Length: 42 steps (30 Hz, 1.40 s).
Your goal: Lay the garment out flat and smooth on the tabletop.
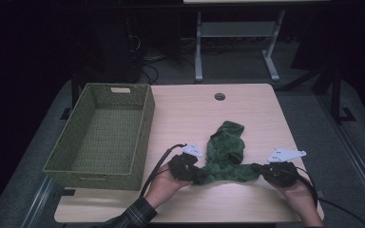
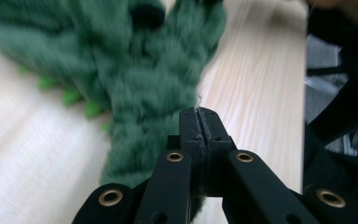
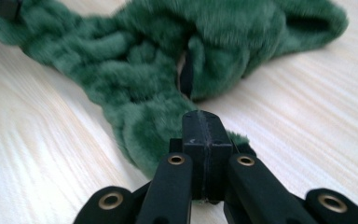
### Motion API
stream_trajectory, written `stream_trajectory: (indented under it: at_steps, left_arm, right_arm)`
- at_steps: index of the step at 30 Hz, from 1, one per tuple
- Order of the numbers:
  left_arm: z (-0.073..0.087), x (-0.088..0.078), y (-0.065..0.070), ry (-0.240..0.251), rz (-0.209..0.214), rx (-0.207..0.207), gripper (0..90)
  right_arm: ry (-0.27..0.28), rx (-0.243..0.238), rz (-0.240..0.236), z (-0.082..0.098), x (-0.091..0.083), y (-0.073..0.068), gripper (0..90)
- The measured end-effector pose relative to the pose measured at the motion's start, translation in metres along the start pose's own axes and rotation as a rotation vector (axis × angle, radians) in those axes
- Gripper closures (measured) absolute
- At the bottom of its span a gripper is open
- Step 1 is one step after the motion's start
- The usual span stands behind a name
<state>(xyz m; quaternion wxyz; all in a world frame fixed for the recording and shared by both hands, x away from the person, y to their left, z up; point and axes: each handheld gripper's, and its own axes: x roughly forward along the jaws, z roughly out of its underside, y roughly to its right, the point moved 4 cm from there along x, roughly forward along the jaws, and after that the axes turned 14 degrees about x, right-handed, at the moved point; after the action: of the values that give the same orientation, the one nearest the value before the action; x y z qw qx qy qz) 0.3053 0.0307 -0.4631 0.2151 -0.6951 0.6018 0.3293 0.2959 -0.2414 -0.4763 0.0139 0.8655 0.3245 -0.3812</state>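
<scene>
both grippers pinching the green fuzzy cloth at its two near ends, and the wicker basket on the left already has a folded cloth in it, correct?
Not quite. The high view shows the wicker basket empty. The rest holds: left gripper and right gripper each pinch a near end of the green fuzzy cloth on the table.

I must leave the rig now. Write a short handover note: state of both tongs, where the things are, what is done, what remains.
Left tongs: shut on the near left end of the green fuzzy cloth.
Right tongs: shut on its near right end.
Cloth: on the wooden table, bunched, far end pointing away from the person; near edge stretched between the two tongs.
Woven basket: at the table's left side, nothing inside.
Done: both ends gripped.
Left: probably fold or lift the cloth and place it in the basket.
</scene>
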Motion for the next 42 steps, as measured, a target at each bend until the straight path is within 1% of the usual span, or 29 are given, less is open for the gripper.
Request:
stream_trajectory:
  at_steps: [1, 3, 4, 5, 6, 7, 8, 9, 10, 11, 12, 14, 16, 17, 21, 22, 25, 28, 29, 30, 31, 32, 33, 34, 36, 37, 38, 40, 42]
  left_arm:
    - [0.004, 0.002, -0.002, -0.024, -0.011, 0.004, 89.3]
    - [0.010, 0.005, -0.004, -0.037, -0.008, -0.024, 89.5]
    - [0.013, 0.005, -0.005, -0.049, -0.015, -0.027, 89.5]
    - [0.015, 0.005, -0.006, -0.062, -0.033, -0.026, 89.6]
    - [0.017, 0.003, -0.008, -0.079, -0.052, -0.018, 89.7]
    - [0.020, 0.001, -0.012, -0.098, -0.084, -0.018, 89.7]
    - [0.020, 0.001, -0.012, -0.098, -0.084, -0.018, 89.7]
    - [0.023, 0.000, -0.014, -0.119, -0.107, -0.007, 89.7]
    - [0.025, 0.000, -0.017, -0.152, -0.131, 0.008, 89.7]
    - [0.027, 0.001, -0.019, -0.162, -0.136, 0.004, 89.7]
    - [0.029, 0.002, -0.020, -0.153, -0.122, -0.013, 89.7]
    - [0.029, 0.002, -0.021, -0.144, -0.115, -0.023, 89.8]
    - [0.031, 0.000, -0.022, -0.159, -0.109, -0.004, 89.8]
    - [0.032, -0.001, -0.022, -0.163, -0.106, -0.004, 89.8]
    - [0.038, -0.006, -0.021, -0.144, -0.099, -0.035, 89.9]
    - [0.040, -0.008, -0.021, -0.146, -0.099, -0.032, 89.9]
    - [0.045, -0.013, -0.016, -0.149, -0.094, -0.038, 89.9]
    - [0.051, -0.018, -0.011, -0.152, -0.080, -0.033, 89.8]
    - [0.052, -0.018, -0.009, -0.142, -0.077, -0.045, 89.8]
    - [0.053, -0.019, -0.008, -0.148, -0.070, -0.041, 89.8]
    - [0.052, -0.019, -0.007, -0.136, -0.066, -0.049, 89.7]
    - [0.051, -0.019, -0.006, -0.132, -0.061, -0.046, 89.2]
    - [0.048, -0.020, -0.007, -0.129, -0.061, -0.039, 87.4]
    - [0.045, -0.021, -0.007, -0.123, -0.064, -0.032, 84.3]
    - [0.037, -0.025, -0.008, -0.108, -0.074, -0.015, 79.1]
    - [0.034, -0.027, -0.010, -0.104, -0.084, -0.002, 76.6]
    - [0.029, -0.028, -0.012, -0.085, -0.095, -0.001, 74.3]
    - [0.020, -0.030, -0.019, -0.065, -0.097, 0.002, 70.0]
    - [0.010, -0.030, -0.025, -0.041, -0.102, 0.003, 65.2]
  right_arm:
    - [-0.007, 0.000, -0.005, 0.001, 0.002, 0.001, 89.8]
    - [-0.031, 0.000, 0.000, 0.004, 0.006, 0.001, 89.8]
    - [-0.039, 0.000, 0.003, 0.005, 0.007, 0.000, 89.8]
    - [-0.051, -0.001, 0.004, 0.007, 0.009, 0.000, 89.8]
    - [-0.076, -0.006, 0.011, 0.010, 0.012, 0.000, 89.8]
    - [-0.086, -0.008, 0.011, 0.011, 0.013, 0.000, 89.8]
    - [-0.086, -0.008, 0.011, 0.011, 0.013, 0.000, 89.8]
    - [-0.096, -0.014, 0.012, 0.012, 0.014, -0.001, 89.8]
    - [-0.102, -0.023, 0.016, 0.013, 0.015, -0.001, 89.8]
    - [-0.103, -0.024, 0.016, 0.013, 0.016, -0.001, 89.8]
    - [-0.106, -0.023, 0.017, 0.013, 0.016, -0.001, 89.8]
    - [-0.109, -0.016, 0.015, 0.014, 0.015, -0.001, 89.9]
    - [-0.109, -0.018, 0.015, 0.015, 0.014, 0.000, 89.9]
    - [-0.114, -0.013, 0.015, 0.016, 0.013, 0.000, 90.0]
    - [-0.125, -0.019, 0.034, 0.020, 0.007, 0.000, 90.0]
    - [-0.135, -0.013, 0.040, 0.024, 0.002, 0.000, 90.0]
    - [-0.139, -0.008, 0.042, 0.028, -0.002, 0.000, 90.0]
    - [-0.151, 0.011, 0.022, 0.036, -0.009, -0.006, 90.0]
    - [-0.151, 0.011, 0.022, 0.036, -0.009, -0.006, 90.0]
    - [-0.148, 0.003, 0.018, 0.037, -0.010, -0.007, 90.0]
    - [-0.148, 0.003, 0.013, 0.038, -0.010, -0.008, 90.0]
    - [-0.144, -0.002, 0.010, 0.038, -0.010, -0.009, 90.0]
    - [-0.137, -0.005, 0.007, 0.037, -0.009, -0.010, 89.1]
    - [-0.134, -0.009, 0.002, 0.036, -0.009, -0.010, 85.2]
    - [-0.108, -0.010, -0.005, 0.032, -0.011, -0.012, 82.8]
    - [-0.088, -0.016, -0.004, 0.029, -0.011, -0.013, 81.5]
    - [-0.074, -0.018, -0.002, 0.026, -0.012, -0.013, 79.8]
    - [-0.052, -0.020, 0.003, 0.019, -0.013, -0.013, 77.8]
    - [-0.030, -0.015, -0.005, 0.012, -0.011, -0.012, 75.3]
